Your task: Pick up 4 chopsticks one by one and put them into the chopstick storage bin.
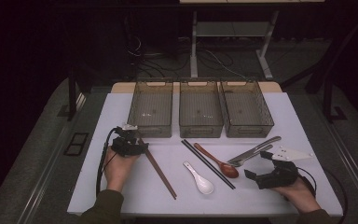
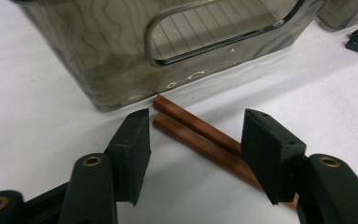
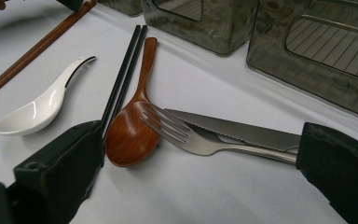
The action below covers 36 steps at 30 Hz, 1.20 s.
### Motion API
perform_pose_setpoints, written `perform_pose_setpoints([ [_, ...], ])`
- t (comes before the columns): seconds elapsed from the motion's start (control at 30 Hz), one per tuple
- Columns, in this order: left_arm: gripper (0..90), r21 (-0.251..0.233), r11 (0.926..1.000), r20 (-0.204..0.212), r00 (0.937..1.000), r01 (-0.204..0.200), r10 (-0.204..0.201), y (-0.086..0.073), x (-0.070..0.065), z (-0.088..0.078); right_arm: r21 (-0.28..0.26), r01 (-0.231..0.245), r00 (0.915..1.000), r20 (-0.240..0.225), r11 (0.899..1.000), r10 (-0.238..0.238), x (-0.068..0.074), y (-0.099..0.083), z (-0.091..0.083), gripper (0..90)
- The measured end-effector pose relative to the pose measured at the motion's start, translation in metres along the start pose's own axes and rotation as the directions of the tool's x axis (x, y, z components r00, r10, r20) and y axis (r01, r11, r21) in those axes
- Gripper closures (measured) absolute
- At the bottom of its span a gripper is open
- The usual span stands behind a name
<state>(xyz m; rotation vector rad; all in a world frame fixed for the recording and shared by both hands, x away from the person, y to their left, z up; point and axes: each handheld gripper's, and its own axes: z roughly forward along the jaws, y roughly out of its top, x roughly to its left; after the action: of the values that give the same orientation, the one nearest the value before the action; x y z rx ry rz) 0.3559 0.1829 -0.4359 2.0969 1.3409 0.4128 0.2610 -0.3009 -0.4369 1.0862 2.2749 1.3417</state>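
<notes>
My left gripper (image 1: 136, 141) (image 2: 196, 126) stands open low over the table, a jaw on either side of the far ends of a pair of brown chopsticks (image 1: 161, 172) (image 2: 186, 122); the pads are clear of them. Those ends lie just in front of the leftmost smoky plastic bin (image 1: 153, 129) (image 2: 121, 56). My right gripper (image 1: 257, 164) (image 3: 198, 135) is open wide at the right, facing a steel fork (image 1: 249, 156) (image 3: 191, 140), a knife (image 1: 261, 143) (image 3: 242, 130) and a wooden spoon (image 1: 219, 163) (image 3: 130, 135), with nothing gripped.
Black chopsticks (image 1: 208, 164) (image 3: 123, 74) and a white ceramic spoon (image 1: 199, 179) (image 3: 37, 109) lie mid-table. Two more smoky bins (image 1: 200, 130) (image 1: 247, 130) stand in the row at the back of the white table (image 1: 279, 116). Desk legs and cables are beyond.
</notes>
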Motion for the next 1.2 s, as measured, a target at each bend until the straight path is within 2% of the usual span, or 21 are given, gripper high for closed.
perform_pose_setpoints([
  [0.2, 39.9, 0.017, 0.9997, 0.013, 0.9998, -0.018, 0.017, -0.0001, -0.0032, 0.0043, 0.000, 0.000, 1.0000, 0.000, 1.000, 0.000, -0.0002, 0.0000, 0.0001, 1.1],
  [0.53, 41.6, 0.022, 0.9995, -0.011, 0.9997, -0.021, 0.022, 0.0015, -0.0064, 0.0061, 0.001, 0.001, 1.0000, -0.002, 1.000, -0.001, -0.0001, 0.0000, 0.0005, 1.1],
  [0.77, 47.5, 0.024, 0.9992, -0.009, 0.9995, -0.030, 0.031, 0.0017, -0.0057, 0.0051, 0.001, 0.000, 1.0000, -0.002, 1.000, 0.000, 0.0000, 0.0000, 0.0005, 1.1],
  [1.2, 58.1, 0.029, 0.9979, 0.022, 0.9981, -0.058, 0.057, 0.0007, -0.0018, 0.0020, 0.001, -0.001, 1.0000, -0.002, 1.000, 0.001, 0.0000, 0.0000, 0.0002, 1.1],
])
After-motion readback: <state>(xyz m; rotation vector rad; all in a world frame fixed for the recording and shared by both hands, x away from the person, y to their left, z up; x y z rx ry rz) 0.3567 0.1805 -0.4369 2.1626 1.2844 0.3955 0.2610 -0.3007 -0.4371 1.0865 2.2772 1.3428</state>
